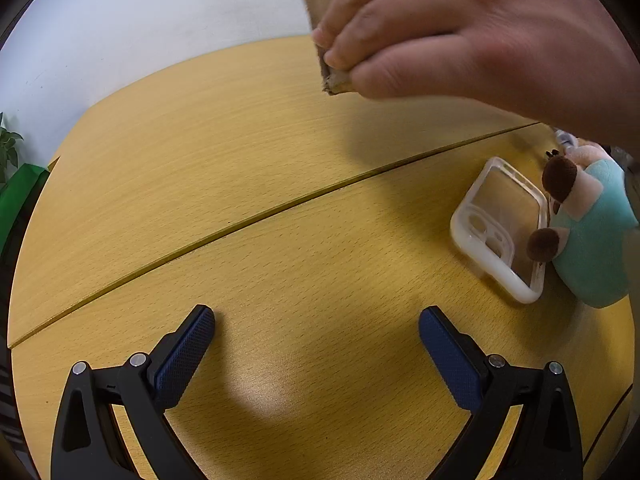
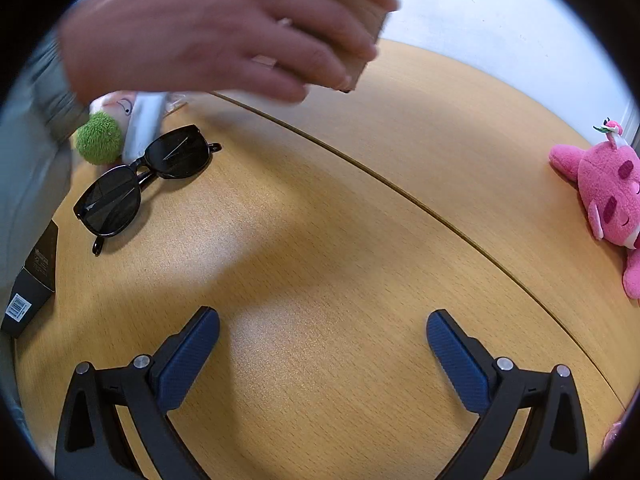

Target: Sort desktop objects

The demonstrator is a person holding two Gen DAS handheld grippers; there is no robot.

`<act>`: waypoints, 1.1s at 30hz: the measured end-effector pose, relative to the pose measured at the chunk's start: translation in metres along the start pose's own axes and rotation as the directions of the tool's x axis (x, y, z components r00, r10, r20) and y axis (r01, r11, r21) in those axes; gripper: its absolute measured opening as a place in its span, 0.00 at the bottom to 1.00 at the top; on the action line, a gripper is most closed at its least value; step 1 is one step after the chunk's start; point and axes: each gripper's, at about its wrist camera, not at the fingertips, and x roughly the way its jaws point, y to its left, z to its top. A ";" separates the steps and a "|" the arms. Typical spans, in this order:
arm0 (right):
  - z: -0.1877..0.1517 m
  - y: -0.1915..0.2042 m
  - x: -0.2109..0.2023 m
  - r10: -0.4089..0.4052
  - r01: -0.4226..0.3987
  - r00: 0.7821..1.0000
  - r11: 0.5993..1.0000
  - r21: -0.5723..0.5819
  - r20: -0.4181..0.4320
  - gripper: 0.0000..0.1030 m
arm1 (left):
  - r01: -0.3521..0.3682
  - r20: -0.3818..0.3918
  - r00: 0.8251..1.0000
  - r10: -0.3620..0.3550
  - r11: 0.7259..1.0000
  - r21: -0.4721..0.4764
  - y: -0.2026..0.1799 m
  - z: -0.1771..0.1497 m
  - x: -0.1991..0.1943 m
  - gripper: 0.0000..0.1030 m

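My left gripper [image 1: 316,330] is open and empty above the wooden table [image 1: 240,152]. A clear phone case [image 1: 500,228] lies at the right beside a teal plush toy [image 1: 592,232]. My right gripper [image 2: 322,334] is open and empty above the table. Black sunglasses [image 2: 144,184] lie at the left, a green fuzzy ball [image 2: 98,138] and a white object [image 2: 144,124] behind them. A pink plush toy [image 2: 604,196] lies at the right edge. A bare hand [image 1: 460,28] holds a cardboard box [image 1: 316,12] above the table; the hand [image 2: 208,32] and box [image 2: 360,40] also show in the right wrist view.
A black box with a barcode [image 2: 32,280] lies at the table's left edge. A seam [image 1: 280,208] crosses the table. A white wall [image 1: 140,32] stands behind it. A green object [image 1: 18,196] and a plant sit at the far left.
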 end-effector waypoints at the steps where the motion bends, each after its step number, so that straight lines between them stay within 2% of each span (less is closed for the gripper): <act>1: -0.001 0.000 -0.001 0.000 0.000 1.000 1.000 0.000 0.000 1.00 | 0.000 0.000 1.000 0.000 1.000 0.000 0.000 0.000 0.001 1.00; 14: -0.003 0.000 -0.004 -0.001 0.001 1.000 1.000 0.002 -0.001 1.00 | -0.001 0.000 1.000 0.001 1.000 -0.001 0.001 -0.004 0.014 1.00; 25: -0.002 -0.002 -0.003 -0.001 0.001 1.000 1.000 0.000 -0.001 1.00 | -0.001 0.000 1.000 0.001 1.000 -0.001 -0.001 -0.007 0.009 1.00; 33: -0.008 0.024 -0.004 -0.043 0.043 0.999 0.998 0.052 -0.002 1.00 | -0.001 0.000 1.000 0.001 1.000 -0.002 -0.002 -0.009 0.008 1.00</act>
